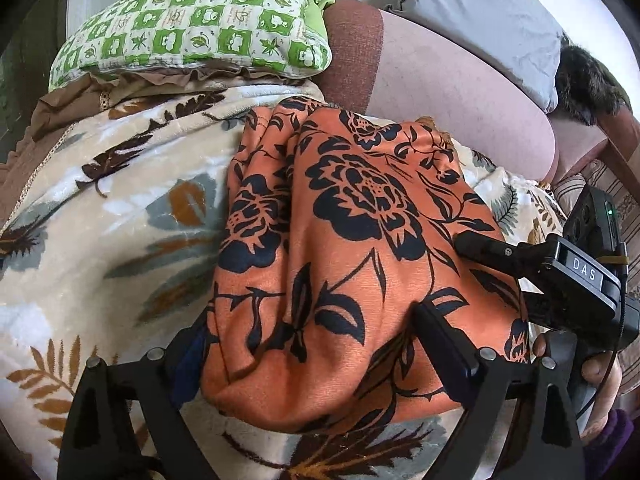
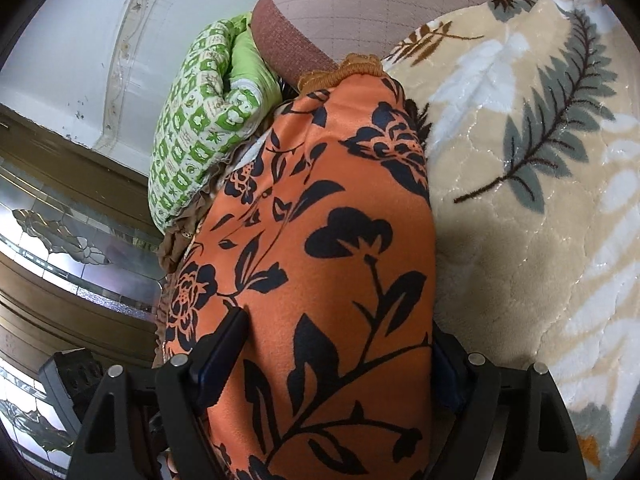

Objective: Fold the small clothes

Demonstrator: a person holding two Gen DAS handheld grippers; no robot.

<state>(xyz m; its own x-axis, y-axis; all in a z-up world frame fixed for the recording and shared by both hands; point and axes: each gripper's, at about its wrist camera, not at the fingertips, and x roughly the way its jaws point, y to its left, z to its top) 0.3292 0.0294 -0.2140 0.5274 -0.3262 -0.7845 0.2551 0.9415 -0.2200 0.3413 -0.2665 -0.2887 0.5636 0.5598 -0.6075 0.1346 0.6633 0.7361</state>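
Note:
An orange garment (image 1: 360, 260) with a black flower print lies folded lengthwise on a beige leaf-patterned blanket (image 1: 120, 200). My left gripper (image 1: 308, 320) stands wide over its near end. The left finger (image 1: 188, 352) is at the cloth's left edge and the right finger (image 1: 440, 340) rests on top of the cloth. My right gripper (image 1: 492, 276) comes in from the right side. In the right wrist view the orange garment (image 2: 340, 240) fills the gap of the right gripper (image 2: 340, 320), which is also wide. One finger (image 2: 224, 344) lies on the cloth, the other beside its right edge.
A green checked pillow (image 1: 192, 28) and a grey pillow (image 1: 480, 20) lie at the back against a pink cushion (image 1: 460, 88). A dark furry thing (image 1: 588, 80) sits far right. A hand (image 1: 600, 372) holds the right gripper's handle. Patterned glass panels (image 2: 60, 240) stand beyond the bed's edge.

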